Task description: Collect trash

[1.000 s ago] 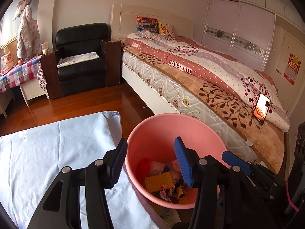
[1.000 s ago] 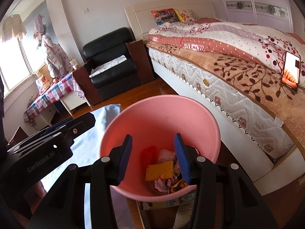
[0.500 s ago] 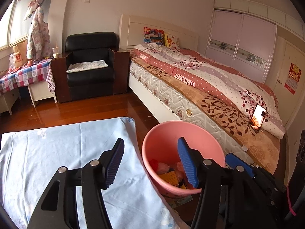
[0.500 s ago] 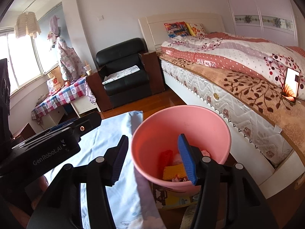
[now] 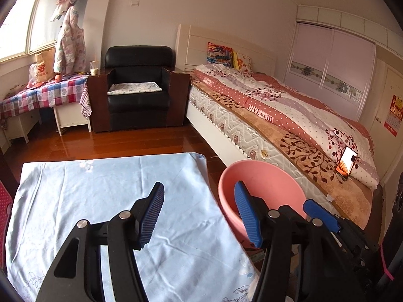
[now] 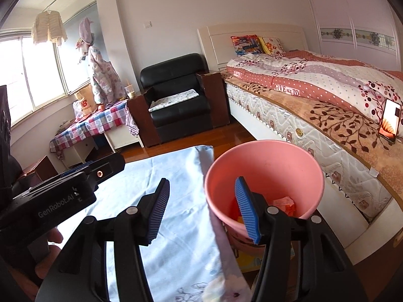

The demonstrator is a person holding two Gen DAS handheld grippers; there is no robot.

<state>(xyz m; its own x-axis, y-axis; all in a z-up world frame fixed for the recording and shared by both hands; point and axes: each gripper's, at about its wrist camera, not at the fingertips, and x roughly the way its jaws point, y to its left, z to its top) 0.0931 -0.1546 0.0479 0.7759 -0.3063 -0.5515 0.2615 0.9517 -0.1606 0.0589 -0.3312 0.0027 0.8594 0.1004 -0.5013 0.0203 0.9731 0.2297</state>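
Both tools hang with their blue-padded jaws spread and nothing between them. The left tool [image 5: 199, 211] is released above the right-hand part of the counter [image 5: 75, 201], which is draped in a pale blue cloth [image 5: 113, 176] that lies bare from edge to edge. The right tool [image 6: 202, 207] is likewise released, straddling the counter's right edge, one pad over the cloth and the other in front of the pink bucket [image 6: 264, 161]. The bucket stands on the floor just beside that right edge, between the counter and the bed [image 6: 327, 115], and the trash [image 6: 284, 203] lies at its bottom, mostly hidden behind the pad. Wooden floor [image 5: 113, 143] lies open beyond the counter's far edge, up to a black armchair [image 5: 138, 88]. A phone [image 5: 347, 162] leans on the bed's near side.
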